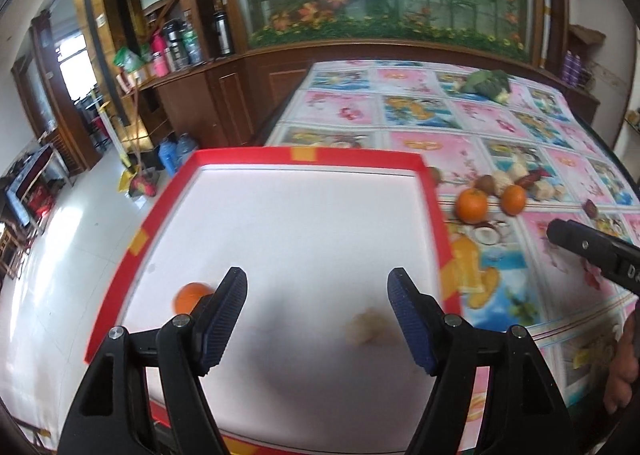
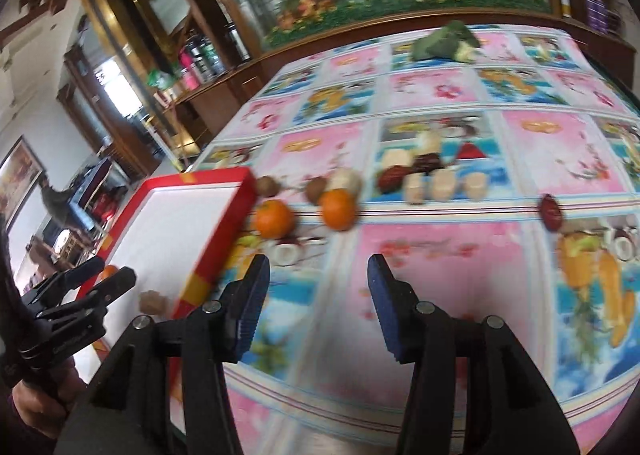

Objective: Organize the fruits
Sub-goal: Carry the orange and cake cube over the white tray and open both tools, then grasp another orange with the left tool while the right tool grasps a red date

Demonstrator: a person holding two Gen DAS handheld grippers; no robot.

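Nearest to us, our left claw [image 1: 316, 299] hangs over the near part of the white tray [image 1: 434, 215] with its jaws spread wide and nothing between them; an orange [image 1: 191, 297] lies on the tray floor just by its left finger, and a pale, blurred lump [image 1: 370, 327] sits near its right finger, too smeared for us to name. Our right claw [image 2: 318, 281] is likewise wide apart and empty, above the flowered tablecloth [image 2: 440, 255] just right of the tray's red rim. Further out, two more oranges [image 2: 273, 218] [image 2: 338, 209] wait on the cloth, the first almost touching the tray corner, with brown fruits, pale blocks and dark red pieces crowded behind them. We judge the next pick to be that nearest orange. To do it well we should bring the right claw down with a finger on either side of its widest part, keep clear of the rim, and close gently so it does not roll into its neighbours. A green vegetable [image 2: 444, 41] lies at the far end.
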